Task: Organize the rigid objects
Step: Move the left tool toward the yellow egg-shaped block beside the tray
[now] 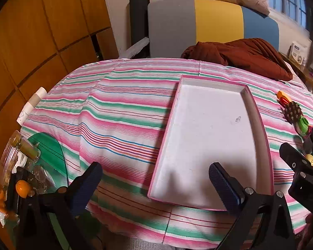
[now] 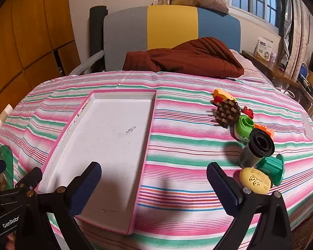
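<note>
A shallow pink-rimmed white tray (image 1: 257, 112) (image 2: 150, 129) lies empty on the striped bedspread. To its right sits a row of small rigid objects: a yellow piece (image 2: 223, 94), a brown peg block (image 2: 227, 113), a light green ring (image 2: 245, 128), a black-capped jar (image 2: 257, 148), a dark green spool (image 2: 274, 168) and a yellow oval (image 2: 255, 180). My left gripper (image 1: 155, 180) is open and empty over the tray's near left corner. My right gripper (image 2: 154, 181) is open and empty over the tray's near right edge, left of the objects.
A brown quilt (image 2: 187, 58) lies at the head of the bed by the grey, yellow and blue headboard (image 2: 171, 27). A glass side table (image 1: 46, 150) with a bottle and clutter stands at the left. A wooden wardrobe (image 1: 31, 41) is beyond it.
</note>
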Available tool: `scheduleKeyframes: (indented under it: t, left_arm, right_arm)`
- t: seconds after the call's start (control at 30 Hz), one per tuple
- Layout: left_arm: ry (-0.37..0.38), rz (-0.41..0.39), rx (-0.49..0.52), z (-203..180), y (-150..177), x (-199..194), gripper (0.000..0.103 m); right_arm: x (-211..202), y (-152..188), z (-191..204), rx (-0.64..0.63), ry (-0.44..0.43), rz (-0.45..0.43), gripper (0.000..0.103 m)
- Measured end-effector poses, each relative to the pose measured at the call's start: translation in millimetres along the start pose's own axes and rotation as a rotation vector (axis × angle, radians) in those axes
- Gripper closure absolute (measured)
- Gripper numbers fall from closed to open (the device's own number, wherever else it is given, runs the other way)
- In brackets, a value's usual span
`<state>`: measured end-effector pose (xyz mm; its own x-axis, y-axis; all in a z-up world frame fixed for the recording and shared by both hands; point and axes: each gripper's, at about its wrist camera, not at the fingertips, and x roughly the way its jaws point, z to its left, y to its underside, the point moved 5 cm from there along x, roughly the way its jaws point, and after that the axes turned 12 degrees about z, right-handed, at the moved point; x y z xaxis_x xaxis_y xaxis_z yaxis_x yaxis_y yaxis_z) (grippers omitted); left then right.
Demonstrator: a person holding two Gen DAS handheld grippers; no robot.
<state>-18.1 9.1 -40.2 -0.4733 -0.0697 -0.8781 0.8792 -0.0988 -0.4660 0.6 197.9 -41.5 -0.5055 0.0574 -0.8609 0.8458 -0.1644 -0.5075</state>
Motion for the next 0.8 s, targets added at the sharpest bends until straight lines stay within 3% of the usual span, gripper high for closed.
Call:
scheduleKeyframes:
  t: [0.17, 0.37, 0.53, 0.63, 0.8]
  left_arm:
    - [0.035, 0.007, 0.014, -6.6, 3.7, -0.3, 0.000]
    - [0.139, 0.015, 0.080, -28.3, 20.5, 0.6, 0.000]
    - [0.182, 0.037, 0.167, -56.0, 34.6, -1.3, 0.000]
    - [0.199, 0.104, 0.226, -72.3, 42.9, 4.5, 0.000]
    - [0.209, 0.088, 0.244, -79.4, 50.6, 1.4, 0.000]
  right_arm:
    - [-3.0, 1.2, -10.2, 0.027, -0.029, -0.019, 0.000]
    - [-2.3, 11.4, -28.7, 0.064, -0.031, -0.009, 0.000]
    - [0.3, 20.1, -57.8, 0.113, 0.027, 0.001, 0.000]
    - [8.2, 23.5, -82.6, 0.154, 0.078, 0.020, 0.000]
    - [32.8, 24.4, -133.9, 0.248, 0.096, 0.051, 0.000]
